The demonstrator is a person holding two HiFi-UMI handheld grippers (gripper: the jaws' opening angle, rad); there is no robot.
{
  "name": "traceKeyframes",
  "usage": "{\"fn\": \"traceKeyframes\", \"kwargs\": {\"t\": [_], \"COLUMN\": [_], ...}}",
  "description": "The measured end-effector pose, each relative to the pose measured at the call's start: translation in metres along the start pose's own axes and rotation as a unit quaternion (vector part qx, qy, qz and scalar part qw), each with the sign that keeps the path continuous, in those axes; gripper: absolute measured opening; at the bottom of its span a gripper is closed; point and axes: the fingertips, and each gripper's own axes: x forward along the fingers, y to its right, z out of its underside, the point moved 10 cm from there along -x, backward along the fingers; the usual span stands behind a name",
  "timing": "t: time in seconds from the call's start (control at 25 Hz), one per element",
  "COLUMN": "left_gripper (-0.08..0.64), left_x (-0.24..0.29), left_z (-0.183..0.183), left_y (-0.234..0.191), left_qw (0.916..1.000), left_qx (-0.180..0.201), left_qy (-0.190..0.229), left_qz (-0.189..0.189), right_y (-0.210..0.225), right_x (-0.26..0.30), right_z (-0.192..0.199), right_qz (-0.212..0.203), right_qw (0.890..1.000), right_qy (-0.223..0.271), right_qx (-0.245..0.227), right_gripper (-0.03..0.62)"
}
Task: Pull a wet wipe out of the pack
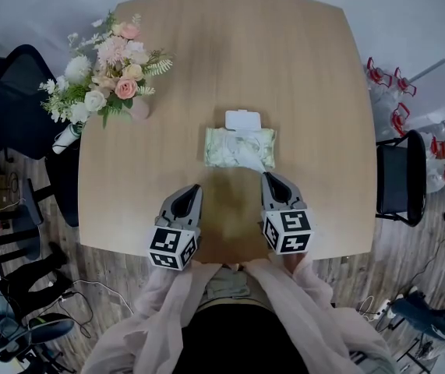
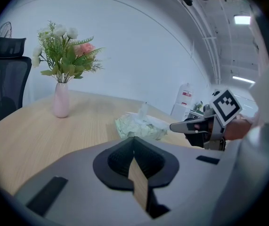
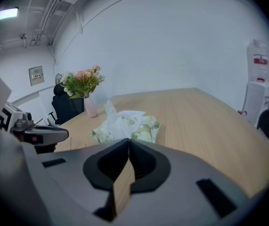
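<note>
Wipe pack [image 1: 220,148] lies on table [image 1: 300,68], wipe [image 3: 110,111] protruding.

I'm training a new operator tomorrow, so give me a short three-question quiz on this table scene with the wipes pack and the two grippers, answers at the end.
1. True or false: a wipe sticks up out of the wet wipe pack.
2. In the head view, where does the flower vase stand from the pack? A: upper left. B: right. C: on top of it.
3. What do the left gripper and right gripper hold?
Key: 1 true. 2 A. 3 nothing; both are shut and short of the pack.
</note>
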Motion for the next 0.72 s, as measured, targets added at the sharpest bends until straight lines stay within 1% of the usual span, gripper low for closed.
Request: {"fn": "traceKeyframes", "kwargs": {"t": [0.72], "left_gripper": [0.011], "left_x": [-0.005], "left_z": [-0.003], "left_y": [0.007], "left_qw": [0.9997], "left_qx": [0.016], "left_qy": [0.007], "left_qz": [0.018], "right_y": [0.0], "right_x": [-0.024], "right_z": [0.014], "right_qz": [0.026], "right_qw": [0.999], "right_qy": [0.009], "right_qx": [0.023], "right_gripper": [0.015]}}
